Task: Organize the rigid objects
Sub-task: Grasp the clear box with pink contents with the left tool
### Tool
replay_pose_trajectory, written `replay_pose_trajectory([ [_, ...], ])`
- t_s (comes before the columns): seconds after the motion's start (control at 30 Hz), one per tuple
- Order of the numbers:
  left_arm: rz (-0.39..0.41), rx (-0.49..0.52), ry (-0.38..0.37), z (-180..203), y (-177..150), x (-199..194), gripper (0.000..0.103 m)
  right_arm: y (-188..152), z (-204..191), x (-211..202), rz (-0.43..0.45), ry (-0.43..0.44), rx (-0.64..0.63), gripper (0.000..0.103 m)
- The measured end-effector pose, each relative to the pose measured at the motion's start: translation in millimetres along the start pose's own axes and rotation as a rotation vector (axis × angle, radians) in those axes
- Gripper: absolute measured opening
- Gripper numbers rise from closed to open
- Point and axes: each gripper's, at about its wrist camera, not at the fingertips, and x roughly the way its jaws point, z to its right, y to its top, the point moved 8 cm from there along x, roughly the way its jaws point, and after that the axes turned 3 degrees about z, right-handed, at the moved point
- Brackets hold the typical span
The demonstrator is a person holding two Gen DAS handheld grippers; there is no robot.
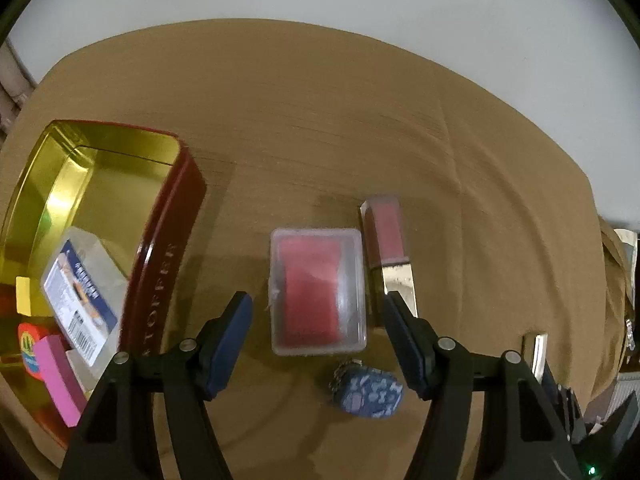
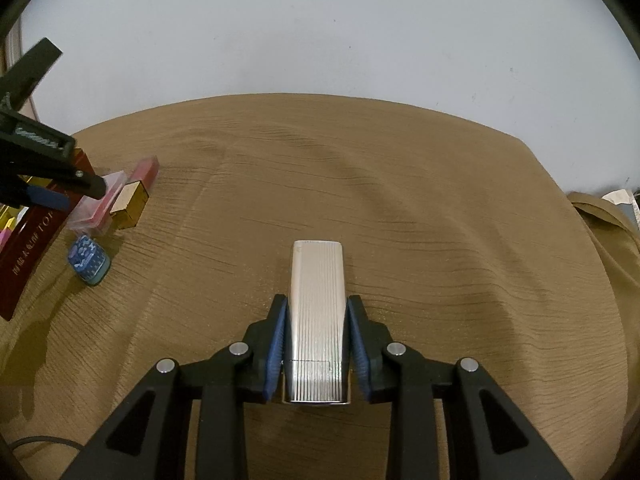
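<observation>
Your left gripper stood with jaws apart, straddling the clear case with the red insert at centre frame, pads not yet touching its sides; I judged you had lined it up for a pick into the tin; no earlier view to compare. The red tin, gold-lined, sat open at left of the left wrist view, already holding a clear box with a blue-and-white label, a pink block and a yellow piece; presumably the collecting container. The pink-and-gold lipstick tube lay touching the case on its right; the blue patterned trinket lay just below it. Your right gripper was clamped on the ribbed silver case, lower centre of the right wrist view, gripped across its narrow sides over the tan cloth. Writing: the tin's side read roughly "TOFFEE"; the box's label was too blurred to read.
</observation>
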Motion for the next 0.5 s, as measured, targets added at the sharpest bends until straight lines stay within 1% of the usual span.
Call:
replay_pose_trajectory([
  [0.07, 0.011, 0.005, 0.02, 0.6, 2.0, 3.9, 0.063, -0.2, 1.8, 0.8, 0.0, 0.004, 0.002, 0.031],
  [0.13, 0.009, -0.001, 0.037, 0.4, 2.1, 8.6, 0.058, -0.9, 2.7, 1.4, 0.0, 0.008, 0.004, 0.031],
  [0.2, -0.003, -0.008, 0.029, 2.3, 0.9, 14.0, 0.054, -0.5, 5.1, 1.7, 0.0, 0.009, 0.005, 0.031],
  [0.37, -0.003, -0.006, 0.04, 6.1, 4.6, 27.1, 0.053, -0.6, 5.4, 2.2, 0.0, 0.011, 0.004, 0.031],
  [0.5, 0.026, 0.034, 0.065, 14.4, 9.8, 31.4, 0.05, -0.5, 5.0, 2.1, 0.0, 0.011, 0.004, 0.031],
])
